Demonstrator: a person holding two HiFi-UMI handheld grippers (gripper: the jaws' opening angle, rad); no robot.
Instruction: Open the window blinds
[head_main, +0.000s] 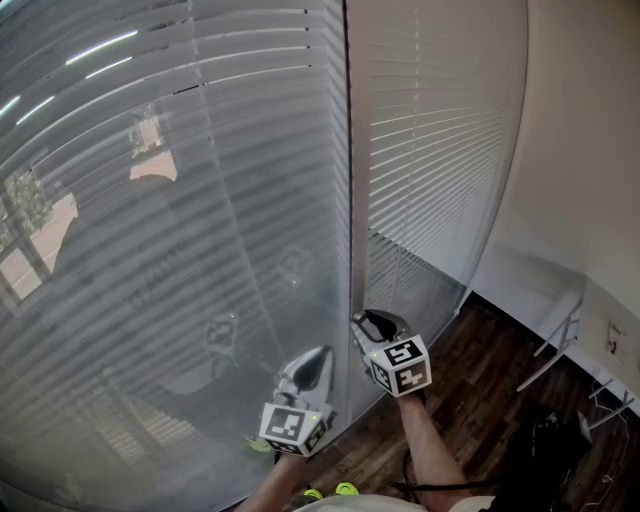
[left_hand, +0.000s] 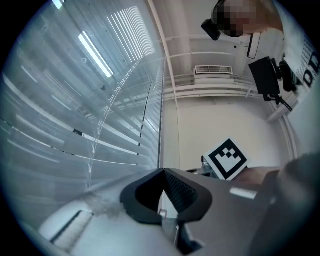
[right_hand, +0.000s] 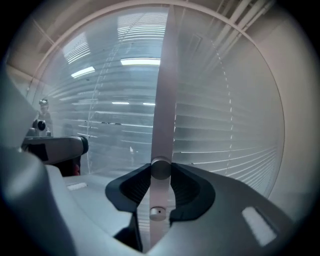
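Grey slatted blinds (head_main: 200, 200) cover the big window, and a second set (head_main: 430, 130) hangs to their right. A thin tilt wand (head_main: 349, 200) hangs between the two sets. My right gripper (head_main: 368, 322) is at the wand's lower end. In the right gripper view the wand (right_hand: 164, 100) runs upright between the jaws, and that gripper (right_hand: 160, 185) is shut on it with the end cap just above the pads. My left gripper (head_main: 312, 362) points at the blinds (left_hand: 75, 125) just left of it; its jaws (left_hand: 163, 192) are shut and hold nothing.
Dark wood floor (head_main: 480, 400) lies below the window. A white wall (head_main: 590, 150) stands at the right, with white-legged furniture (head_main: 560, 330) and dark gear with cables (head_main: 545, 440) on the floor beside it. A ceiling vent (left_hand: 213, 70) shows in the left gripper view.
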